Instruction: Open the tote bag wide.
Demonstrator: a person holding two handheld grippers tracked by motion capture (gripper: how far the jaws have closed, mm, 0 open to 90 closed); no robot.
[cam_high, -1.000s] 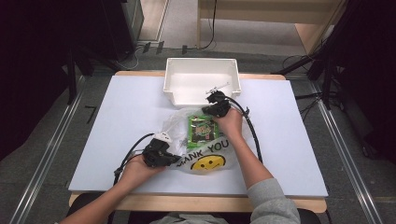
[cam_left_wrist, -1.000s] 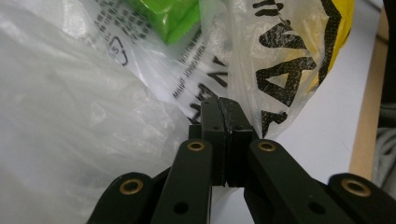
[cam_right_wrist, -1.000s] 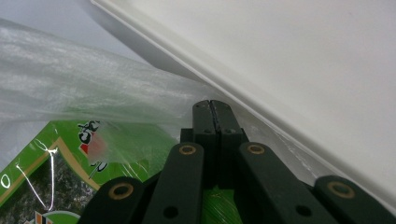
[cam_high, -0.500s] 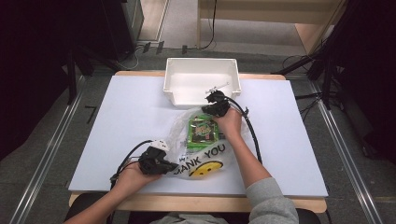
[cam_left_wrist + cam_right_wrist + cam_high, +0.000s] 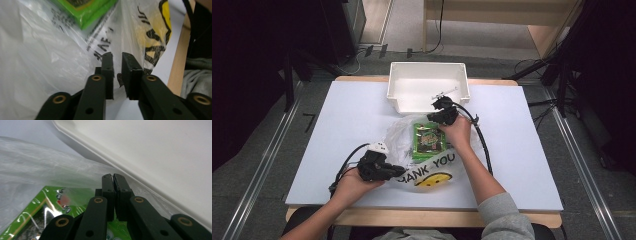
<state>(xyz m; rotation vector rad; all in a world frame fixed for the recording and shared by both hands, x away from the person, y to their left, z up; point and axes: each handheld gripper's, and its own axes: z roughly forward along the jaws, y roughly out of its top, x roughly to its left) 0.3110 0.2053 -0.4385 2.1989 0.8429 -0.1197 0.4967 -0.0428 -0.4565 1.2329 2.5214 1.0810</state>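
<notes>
My left jaws: they have just been opening and now stand a narrow gap apart; the bag film lies ahead of and below the tips, and I cannot tell whether any of it sits between the pads.
My right jaws: pressed together at the tips on a fold of the clear film, as they were a second ago.
Left gripper: at about 7 o'clock on the table, pointing toward 3 o'clock at the bag's near-left edge; it sits slightly nearer me than a second ago.
Right gripper: at the bag's far edge, about 12 o'clock of the bag, unmoved since the earlier frames.
Plastic bag: lies flat mid-table between my two hands, with black lettering and a yellow smiley face at its near end; it has kept its place.
Green packet: inside the bag, just at 6 o'clock of my right gripper.
White bin: at 12 o'clock on the table, just beyond my right gripper.
Table: white top.
</notes>
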